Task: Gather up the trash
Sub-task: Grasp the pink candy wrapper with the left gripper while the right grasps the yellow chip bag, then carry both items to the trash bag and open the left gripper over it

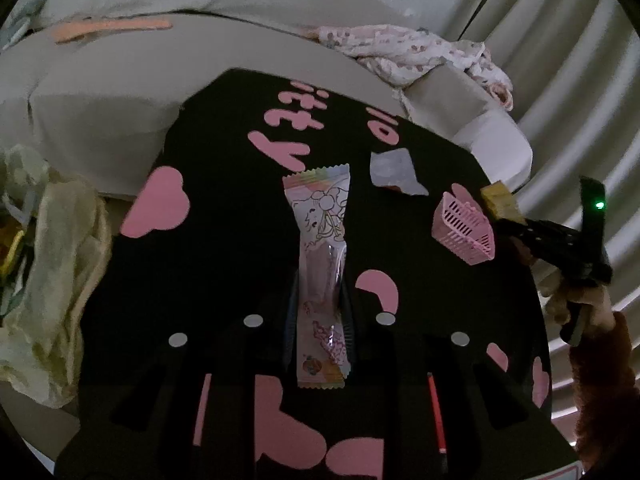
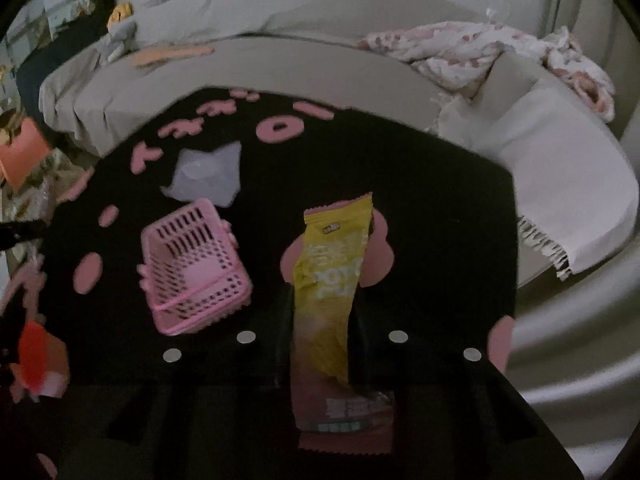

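Note:
My left gripper (image 1: 320, 292) is shut on a long pink and white snack wrapper (image 1: 320, 208) with a cartoon drawing, held above the black table (image 1: 224, 160). My right gripper (image 2: 324, 316) is shut on a yellow snack wrapper (image 2: 336, 248), whose pink lower end hangs toward the camera. The yellow wrapper (image 1: 498, 200) also shows at the table's right edge in the left wrist view. A small pink slatted basket (image 2: 192, 268) lies tilted on the table, left of the yellow wrapper. Beyond the basket (image 1: 464, 228) lies a clear plastic scrap (image 2: 208, 176).
The table bears pink cut-out shapes. A pale sofa (image 2: 280, 72) with a floral cloth (image 2: 480, 52) runs behind it. A crumpled yellowish plastic bag (image 1: 60, 260) hangs at the left. A red stick (image 1: 436, 412) lies near the front. A hand (image 1: 580, 308) holds the right gripper by the curtains (image 1: 580, 80).

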The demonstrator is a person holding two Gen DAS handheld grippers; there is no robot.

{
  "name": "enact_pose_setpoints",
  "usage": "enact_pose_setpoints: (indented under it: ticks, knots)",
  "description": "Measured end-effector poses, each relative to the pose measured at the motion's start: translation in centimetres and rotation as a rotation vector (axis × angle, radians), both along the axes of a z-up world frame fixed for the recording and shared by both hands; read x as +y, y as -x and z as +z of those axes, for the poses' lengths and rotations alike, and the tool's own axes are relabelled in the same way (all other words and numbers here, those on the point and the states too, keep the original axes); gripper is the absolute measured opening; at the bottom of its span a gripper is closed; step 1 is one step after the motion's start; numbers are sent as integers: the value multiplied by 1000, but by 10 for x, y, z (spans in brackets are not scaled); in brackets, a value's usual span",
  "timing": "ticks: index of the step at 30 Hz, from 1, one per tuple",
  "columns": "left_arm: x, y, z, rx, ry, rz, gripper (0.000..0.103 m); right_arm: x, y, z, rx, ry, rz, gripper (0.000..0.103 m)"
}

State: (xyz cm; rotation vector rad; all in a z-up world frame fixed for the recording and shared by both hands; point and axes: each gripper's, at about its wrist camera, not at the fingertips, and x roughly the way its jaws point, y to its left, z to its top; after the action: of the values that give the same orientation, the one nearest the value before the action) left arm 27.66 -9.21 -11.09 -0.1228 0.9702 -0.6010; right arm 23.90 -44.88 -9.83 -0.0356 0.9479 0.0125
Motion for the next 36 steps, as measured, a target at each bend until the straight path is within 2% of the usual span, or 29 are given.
enact_pose_setpoints:
  ticks: [4, 10, 17, 25, 28, 30, 32, 36]
  knots:
    - [11, 13, 17, -51, 9, 13, 18, 14, 22, 36, -79, -16, 11, 26]
    - [39, 42, 47, -149, 6, 59, 18, 69, 48, 86, -198, -28, 115, 26]
    - [79, 76, 72, -233, 2, 130, 18, 145, 60, 115, -279, -98, 261, 27]
    - [138, 94, 86, -281, 16, 248, 18, 219, 60, 123, -303, -146, 395, 27]
    - [167, 87, 84, -282, 19, 333, 18, 238, 56, 121, -293, -155, 426, 27]
    - [190, 76, 78, -281, -7, 405, 18, 251, 53, 118, -286, -153, 444, 27]
    - [208, 66, 70, -267, -18, 457, 18, 259, 49, 114, -276, -151, 454, 27]
    - [246, 31, 40, -174, -21, 554, 18, 273, 35, 101, -234, -155, 465, 27]
